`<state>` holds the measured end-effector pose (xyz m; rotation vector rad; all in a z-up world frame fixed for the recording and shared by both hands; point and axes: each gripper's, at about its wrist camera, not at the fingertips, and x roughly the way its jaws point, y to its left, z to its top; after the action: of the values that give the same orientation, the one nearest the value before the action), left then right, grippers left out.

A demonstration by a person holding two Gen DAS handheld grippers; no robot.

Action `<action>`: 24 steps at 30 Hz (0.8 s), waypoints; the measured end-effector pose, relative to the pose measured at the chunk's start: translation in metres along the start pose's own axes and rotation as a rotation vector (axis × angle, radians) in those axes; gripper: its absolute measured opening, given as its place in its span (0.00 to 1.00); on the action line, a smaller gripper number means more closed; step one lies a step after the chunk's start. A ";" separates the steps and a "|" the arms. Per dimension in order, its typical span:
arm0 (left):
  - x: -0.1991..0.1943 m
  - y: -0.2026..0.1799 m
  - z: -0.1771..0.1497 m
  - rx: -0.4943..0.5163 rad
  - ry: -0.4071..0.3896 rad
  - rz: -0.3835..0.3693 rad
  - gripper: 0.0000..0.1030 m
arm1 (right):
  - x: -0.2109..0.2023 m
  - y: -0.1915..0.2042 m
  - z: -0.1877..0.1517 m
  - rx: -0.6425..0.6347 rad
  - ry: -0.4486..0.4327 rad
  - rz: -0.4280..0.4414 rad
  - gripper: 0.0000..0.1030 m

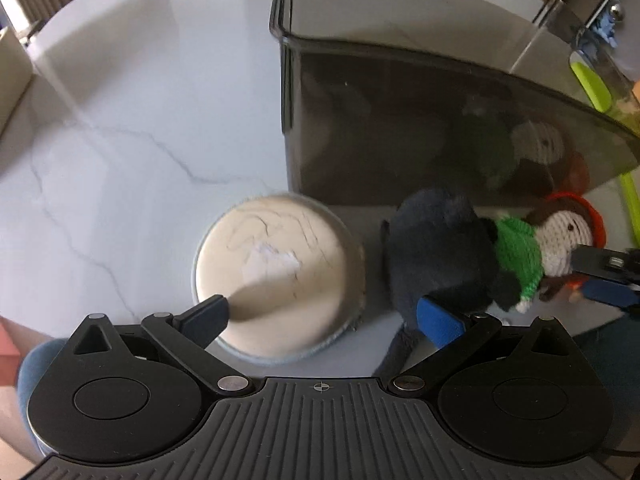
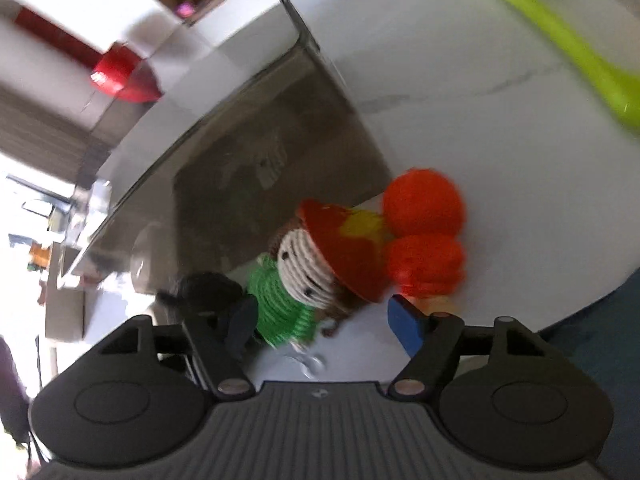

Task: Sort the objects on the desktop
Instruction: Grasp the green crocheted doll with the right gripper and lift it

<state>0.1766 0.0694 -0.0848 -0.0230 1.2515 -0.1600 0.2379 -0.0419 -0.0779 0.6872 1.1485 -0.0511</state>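
Both grippers angled steeply down at the white marble table (image 1: pixel 120 120).
Left gripper (image 1: pixel 324 316) spread over round cream tin (image 1: pixel 276 276); right gripper (image 2: pixel 320 324) spread, straddling crocheted red-hatted doll (image 2: pixel 316 264) without pinching.

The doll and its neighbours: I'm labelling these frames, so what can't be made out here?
- Doll: right wrist view is motion-blurred; whether the right gripper touches it is unclear.
- Dark plush: left view, its lower part is hidden by the left gripper.
- Bin contents: the smoked wall shows only reflections.
- Green tray: cut off by the frame edge.
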 end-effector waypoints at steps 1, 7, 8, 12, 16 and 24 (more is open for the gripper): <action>-0.002 -0.001 0.000 0.006 -0.014 0.010 1.00 | 0.007 0.004 0.001 0.029 0.006 -0.017 0.72; -0.011 -0.007 -0.004 0.053 -0.074 0.100 1.00 | 0.035 -0.002 0.006 0.217 0.003 -0.054 0.74; -0.011 -0.006 -0.005 0.044 -0.071 0.086 1.00 | 0.034 -0.001 0.005 0.213 -0.016 -0.079 0.68; -0.016 -0.003 -0.009 0.016 -0.071 0.048 1.00 | 0.022 -0.011 -0.002 0.222 -0.030 -0.021 0.59; -0.023 -0.001 -0.012 0.004 -0.090 0.067 1.00 | 0.004 -0.028 -0.009 0.234 -0.037 0.043 0.58; -0.033 0.005 -0.010 -0.006 -0.127 0.087 1.00 | -0.078 -0.032 -0.005 0.043 -0.137 0.177 0.58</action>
<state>0.1579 0.0797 -0.0568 0.0160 1.1241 -0.0779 0.1879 -0.0881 -0.0283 0.8088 0.9547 0.0266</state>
